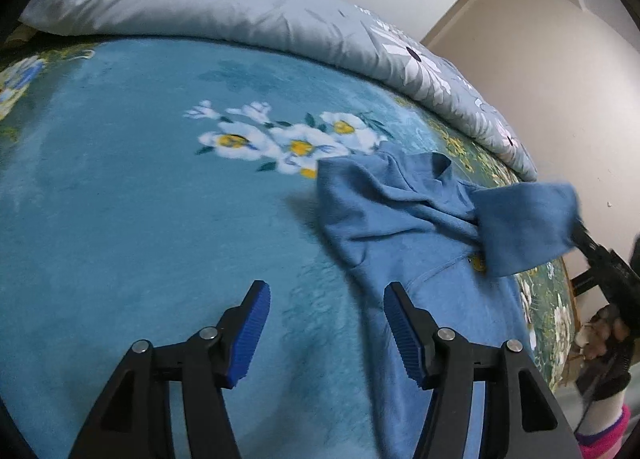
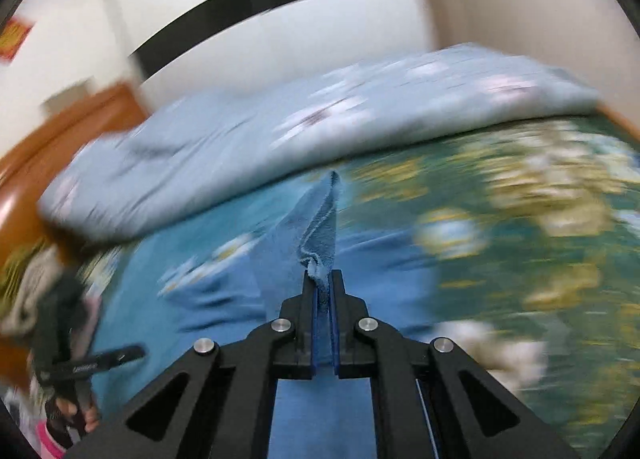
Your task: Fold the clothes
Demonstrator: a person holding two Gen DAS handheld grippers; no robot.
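Note:
A blue sweatshirt [image 1: 408,219] lies rumpled on a teal floral blanket [image 1: 140,199], right of centre in the left wrist view. My left gripper [image 1: 326,323] is open and empty, hovering just above the blanket at the garment's left edge. My right gripper [image 2: 324,279] is shut on a pinched edge of the sweatshirt [image 2: 320,227] and holds it lifted. In the left wrist view that lifted blue sleeve [image 1: 524,223] hangs from the right gripper [image 1: 580,237] at the far right. The right wrist view is motion-blurred.
A grey floral duvet [image 1: 240,7] is bunched along the far side of the bed, also in the right wrist view [image 2: 280,131]. A wall [image 1: 560,71] stands beyond the right edge of the bed. A wooden headboard [image 2: 60,127] is at left.

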